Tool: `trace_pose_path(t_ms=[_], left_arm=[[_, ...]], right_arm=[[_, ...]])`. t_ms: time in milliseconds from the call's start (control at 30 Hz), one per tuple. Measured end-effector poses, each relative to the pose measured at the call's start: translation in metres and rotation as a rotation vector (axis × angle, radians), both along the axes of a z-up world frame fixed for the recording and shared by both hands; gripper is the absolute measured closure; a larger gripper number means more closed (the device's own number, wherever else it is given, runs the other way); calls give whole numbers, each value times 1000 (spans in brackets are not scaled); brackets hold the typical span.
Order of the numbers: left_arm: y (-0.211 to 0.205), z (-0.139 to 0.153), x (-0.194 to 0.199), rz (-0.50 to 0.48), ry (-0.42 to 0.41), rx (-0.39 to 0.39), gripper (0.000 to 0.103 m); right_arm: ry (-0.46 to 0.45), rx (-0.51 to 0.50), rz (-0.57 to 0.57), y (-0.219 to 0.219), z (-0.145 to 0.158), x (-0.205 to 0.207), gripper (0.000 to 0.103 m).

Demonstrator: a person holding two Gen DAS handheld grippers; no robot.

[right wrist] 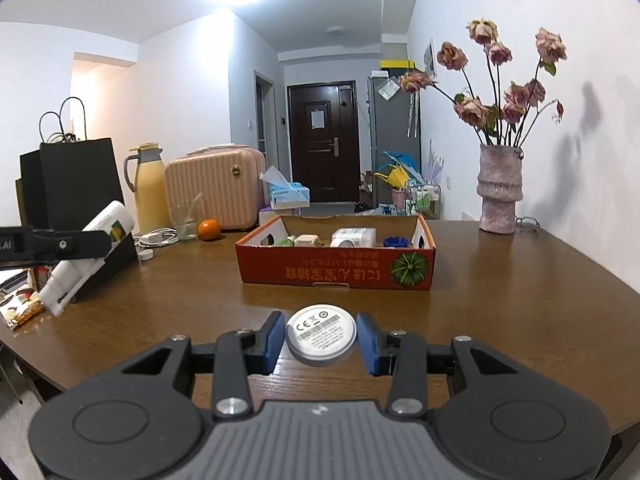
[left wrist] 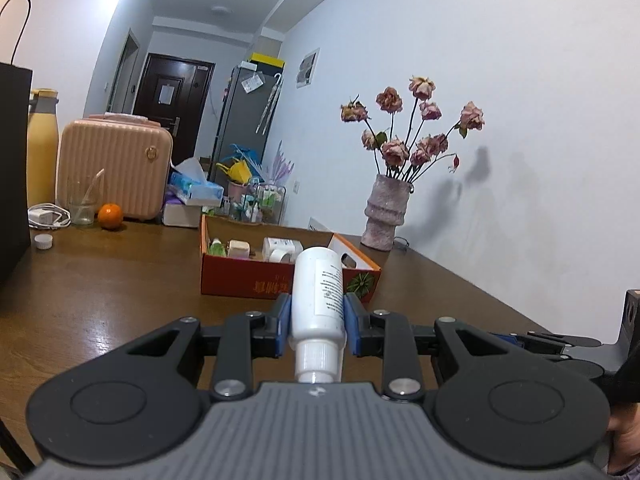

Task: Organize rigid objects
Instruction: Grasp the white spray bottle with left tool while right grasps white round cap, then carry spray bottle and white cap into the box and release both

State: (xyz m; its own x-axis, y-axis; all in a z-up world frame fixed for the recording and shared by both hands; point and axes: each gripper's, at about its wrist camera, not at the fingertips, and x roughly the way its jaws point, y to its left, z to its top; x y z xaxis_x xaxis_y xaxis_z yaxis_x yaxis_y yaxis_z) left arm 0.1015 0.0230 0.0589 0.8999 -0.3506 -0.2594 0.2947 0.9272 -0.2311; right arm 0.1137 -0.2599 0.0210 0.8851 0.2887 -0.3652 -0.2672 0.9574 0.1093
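My left gripper (left wrist: 318,312) is shut on a white plastic bottle (left wrist: 319,292), whose cap end points back at the camera. In the right wrist view that bottle (right wrist: 86,256) shows at the far left, held tilted above the table. My right gripper (right wrist: 321,340) is shut on a round silver disc (right wrist: 321,335) with a printed label facing up. Beyond both grippers, an open orange cardboard box (right wrist: 336,272) sits on the brown wooden table (right wrist: 520,300); the same box (left wrist: 248,280) holds several small white and green items. Both grippers hover short of the box.
A pink vase of dried roses (right wrist: 499,188) stands at the back right. At the back left are a pink case (right wrist: 216,188), a yellow flask (right wrist: 149,188), a black bag (right wrist: 76,196), a glass (right wrist: 186,220), an orange (right wrist: 209,229), a charger cable (right wrist: 158,237), a small white cap (left wrist: 43,241). Snack packets (right wrist: 20,308) lie at the left edge.
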Motion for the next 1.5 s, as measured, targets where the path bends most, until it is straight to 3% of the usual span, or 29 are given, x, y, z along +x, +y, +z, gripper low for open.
trace_pose_path(t_ms=[267,500,667,967,1100,1300,1333,1400,1500], left_arm=[[-16,-8,47,-67,39,74,75],[-37,-7,119,-133,62,145,75],[-45,-4,188,-173,79,188,75],[-64,-23,326,-259,190,307,75],[-82,-32,381,-321,234,308,75],[-117,-59,431,-384,256,363,75],[-121,-63,436,-397,262,366,72],[-125,-69,441,-398,246,358,54],[-123,-68,437,-394,195,350,50]], right_arm=[[26,-14,-15,-5,-11,26,64],[57,3,-27,-17,-15,81,64],[42,-1,-15,-20,-7,140,64],[41,-34,-3,-21,2,271,64],[83,-76,-9,-20,-10,323,64],[137,-112,-19,-19,-41,371,64],[137,-119,-23,-19,-46,376,64],[122,-125,-33,-19,-51,379,60],[111,-106,-20,-25,-55,378,57]])
